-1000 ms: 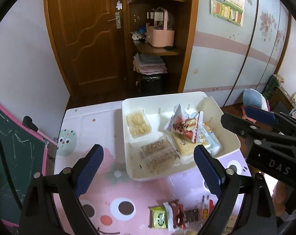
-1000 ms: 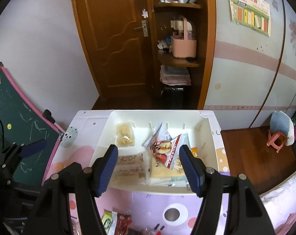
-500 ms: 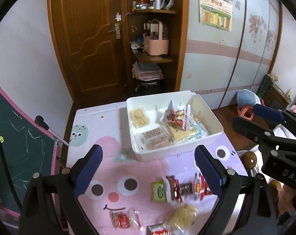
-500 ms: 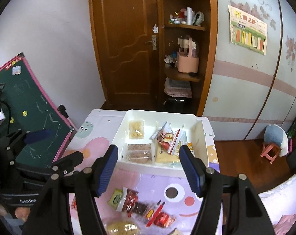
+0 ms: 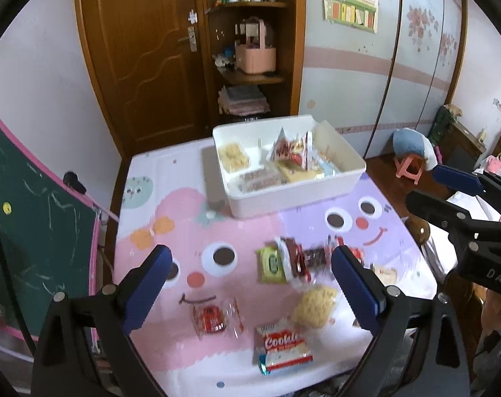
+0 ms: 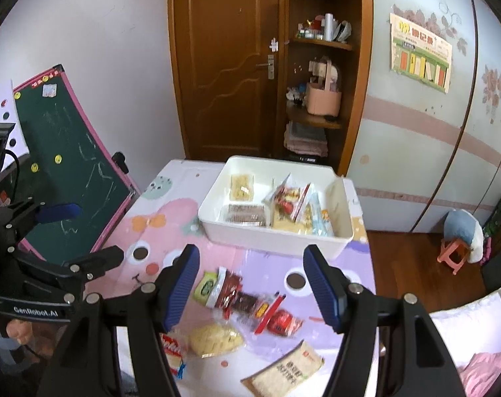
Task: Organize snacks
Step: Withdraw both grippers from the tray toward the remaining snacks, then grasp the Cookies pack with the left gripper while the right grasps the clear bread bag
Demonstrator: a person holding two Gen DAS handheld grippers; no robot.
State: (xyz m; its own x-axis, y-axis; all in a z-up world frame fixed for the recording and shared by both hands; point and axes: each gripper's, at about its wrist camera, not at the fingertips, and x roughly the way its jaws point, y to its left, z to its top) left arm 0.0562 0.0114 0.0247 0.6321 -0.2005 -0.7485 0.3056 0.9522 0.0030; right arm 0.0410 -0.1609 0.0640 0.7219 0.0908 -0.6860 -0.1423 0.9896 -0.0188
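Observation:
A white bin [image 5: 346, 183] [image 6: 267, 236] at the table's far side holds several snack packets. Loose snacks lie on the cartoon tablecloth nearer me: a green packet [image 5: 270, 264] [image 6: 206, 285], dark red packets [image 5: 295, 258] [image 6: 230, 289], a yellow noodle cake [image 5: 315, 304] [image 6: 215, 339], a Cookies pack [image 5: 283, 347], a small red packet [image 5: 210, 319] and a tan packet [image 6: 283, 374]. My left gripper [image 5: 250, 287] is open and empty above the loose snacks. My right gripper [image 6: 255, 291] is open and empty above them too.
A green chalkboard with a pink frame [image 5: 28, 231] [image 6: 68, 165] leans at the table's left edge. A wooden door and corner shelves [image 5: 250, 49] stand behind the table. A small pink stool [image 6: 452, 258] stands on the floor to the right.
Both grippers have pulled back and up from the bin, so the loose snacks on the near part of the table have come into view. Both stay open.

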